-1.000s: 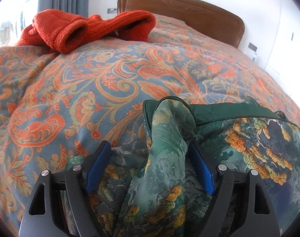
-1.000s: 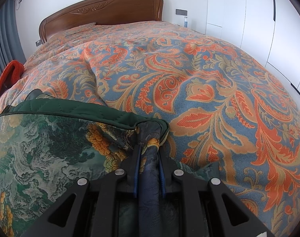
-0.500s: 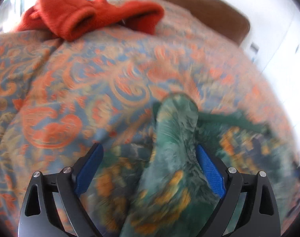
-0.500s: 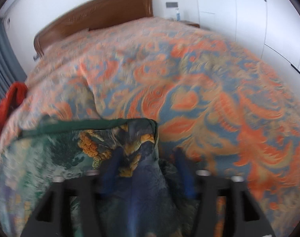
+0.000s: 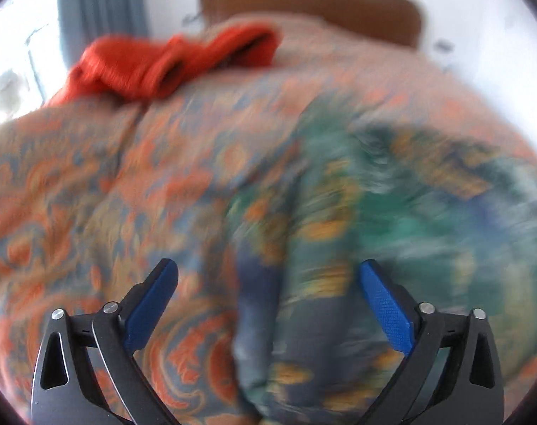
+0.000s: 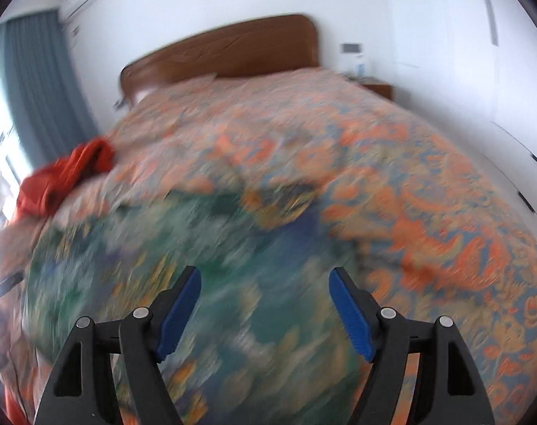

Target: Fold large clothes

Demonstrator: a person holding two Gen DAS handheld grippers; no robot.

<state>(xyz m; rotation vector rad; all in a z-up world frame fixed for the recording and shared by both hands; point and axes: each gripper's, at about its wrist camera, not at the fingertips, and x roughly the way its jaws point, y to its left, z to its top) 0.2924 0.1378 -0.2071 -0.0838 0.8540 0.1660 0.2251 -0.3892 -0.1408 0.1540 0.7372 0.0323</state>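
Green printed garment, softly rumpled.

Motion blur smears the green printed garment and the orange paisley bedspread in both views. The bottom edge cuts off the garment's near end.

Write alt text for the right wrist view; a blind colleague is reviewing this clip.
The right gripper, jaws opening and gripping nothing, hovers over a green patterned garment lying on an orange-and-blue floral bedspread. The image is motion-blurred; an orange garment lies at the bed's left edge, below a wooden headboard.
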